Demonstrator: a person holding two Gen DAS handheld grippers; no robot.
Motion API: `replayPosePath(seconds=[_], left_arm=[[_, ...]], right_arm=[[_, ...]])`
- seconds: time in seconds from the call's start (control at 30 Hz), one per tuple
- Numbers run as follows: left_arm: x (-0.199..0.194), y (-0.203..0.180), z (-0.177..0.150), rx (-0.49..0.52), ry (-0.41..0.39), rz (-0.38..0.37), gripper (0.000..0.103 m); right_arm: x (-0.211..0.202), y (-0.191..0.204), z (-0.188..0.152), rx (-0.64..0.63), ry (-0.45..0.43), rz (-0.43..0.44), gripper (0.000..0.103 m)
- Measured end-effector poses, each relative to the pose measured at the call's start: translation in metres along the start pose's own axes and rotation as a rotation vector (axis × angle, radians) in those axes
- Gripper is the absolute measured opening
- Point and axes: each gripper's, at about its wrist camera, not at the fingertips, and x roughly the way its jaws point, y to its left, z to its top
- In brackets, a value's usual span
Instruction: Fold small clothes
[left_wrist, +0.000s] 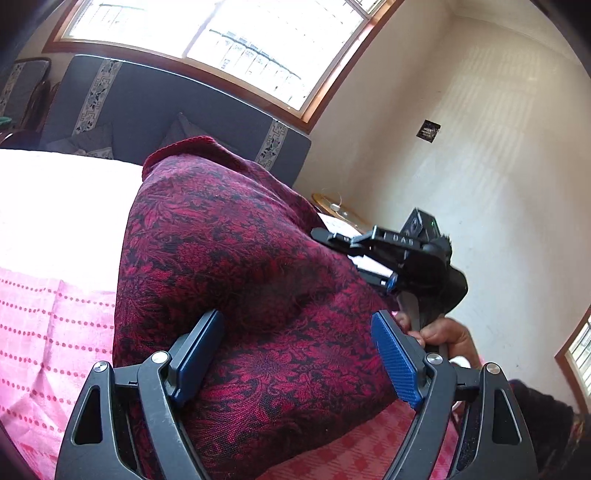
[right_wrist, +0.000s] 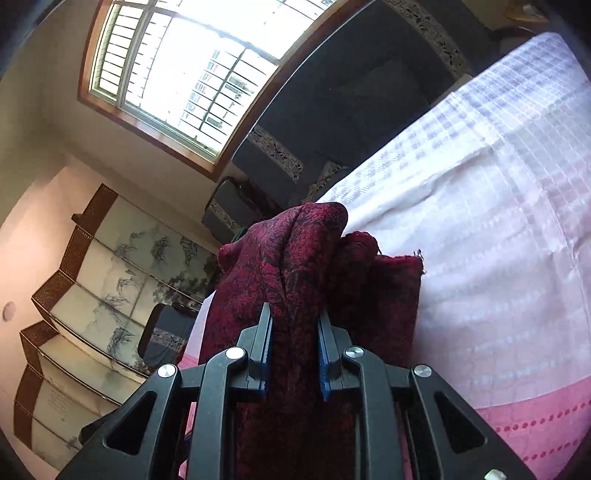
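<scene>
A dark red patterned cloth (left_wrist: 240, 266) is lifted over the pink bed cover (left_wrist: 48, 332). My left gripper (left_wrist: 299, 347) is open, its blue pads (left_wrist: 395, 358) wide apart, and the cloth lies between and over them. My right gripper (right_wrist: 295, 332) is shut on a bunched fold of the same cloth (right_wrist: 291, 266), which hangs up and away from the jaws. The right gripper also shows in the left wrist view (left_wrist: 399, 254), at the cloth's right edge, held by a hand (left_wrist: 443, 332).
The bed has a pink dotted cover (right_wrist: 535, 424) and a white checked sheet (right_wrist: 480, 184). A dark blue sofa (left_wrist: 147, 99) stands under the window. A folding painted screen (right_wrist: 92, 295) stands by the wall. A small side table (left_wrist: 336, 210) is in the corner.
</scene>
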Motion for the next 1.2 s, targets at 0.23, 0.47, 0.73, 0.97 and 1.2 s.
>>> replayPosePath(seconds=[0.23, 0.47, 0.73, 0.97, 1.2], left_arm=[[0.003, 0.001, -0.001, -0.014, 0.023, 0.021, 0.082], [0.003, 0.009, -0.002, -0.055, 0.027, 0.006, 0.082], [0.003, 0.01, -0.002, -0.062, 0.023, 0.009, 0.082], [0.0, -0.009, -0.005, 0.011, 0.03, 0.092, 0.082], [-0.006, -0.009, -0.007, 0.042, 0.049, 0.133, 0.082]], right_arm=[[0.004, -0.007, -0.007, 0.041, -0.039, 0.03, 0.018], [-0.019, 0.01, -0.013, -0.019, -0.095, 0.003, 0.032], [-0.075, 0.057, -0.067, -0.293, 0.071, -0.195, 0.056], [-0.069, 0.046, -0.106, -0.252, 0.116, -0.236, 0.013], [-0.082, 0.014, -0.118, -0.075, 0.065, -0.173, 0.012]])
